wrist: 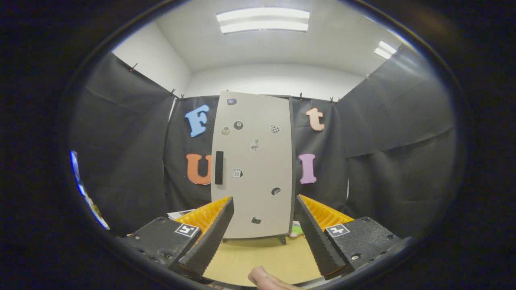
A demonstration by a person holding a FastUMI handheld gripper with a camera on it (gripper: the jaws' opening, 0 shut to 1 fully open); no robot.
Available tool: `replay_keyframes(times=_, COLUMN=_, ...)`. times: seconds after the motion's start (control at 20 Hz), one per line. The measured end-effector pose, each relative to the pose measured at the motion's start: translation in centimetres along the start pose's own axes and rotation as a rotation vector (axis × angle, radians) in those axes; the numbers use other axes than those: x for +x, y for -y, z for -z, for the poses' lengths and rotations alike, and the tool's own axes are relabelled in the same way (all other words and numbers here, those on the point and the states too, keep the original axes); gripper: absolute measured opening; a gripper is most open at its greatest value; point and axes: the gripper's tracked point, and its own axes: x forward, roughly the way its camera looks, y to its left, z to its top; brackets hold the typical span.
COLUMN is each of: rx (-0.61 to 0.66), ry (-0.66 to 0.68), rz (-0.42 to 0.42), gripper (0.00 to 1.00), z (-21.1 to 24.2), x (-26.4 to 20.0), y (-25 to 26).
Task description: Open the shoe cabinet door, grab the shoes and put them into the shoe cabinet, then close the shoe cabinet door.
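The cabinet (254,165) is standing upright on the tabletop (258,257), well beyond the gripper (264,225), its door (258,133) closed and facing the camera. The handle (219,167) is sitting near the door's left edge, so it is lying ahead of the left finger and not between the two. The gripper is hanging open, fingers spread wide and holding nothing, pointing level at the door's lower half. A fingertip (264,278) is poking in just below the fingers (part of the hand carrying the tool, I judge). The likely trouble: driving straight in would be landing both fingers on flat door, missing the handle; a hard off-centre tug could be rocking the cabinet on its small feet. No shoes can be made out here
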Motion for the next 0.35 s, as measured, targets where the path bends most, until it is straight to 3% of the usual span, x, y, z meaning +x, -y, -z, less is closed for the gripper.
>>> replay_keyframes(times=0.35, rx=-0.027, ry=-0.009, rz=-0.019, gripper=0.99, z=0.56, x=0.00, y=-0.61)
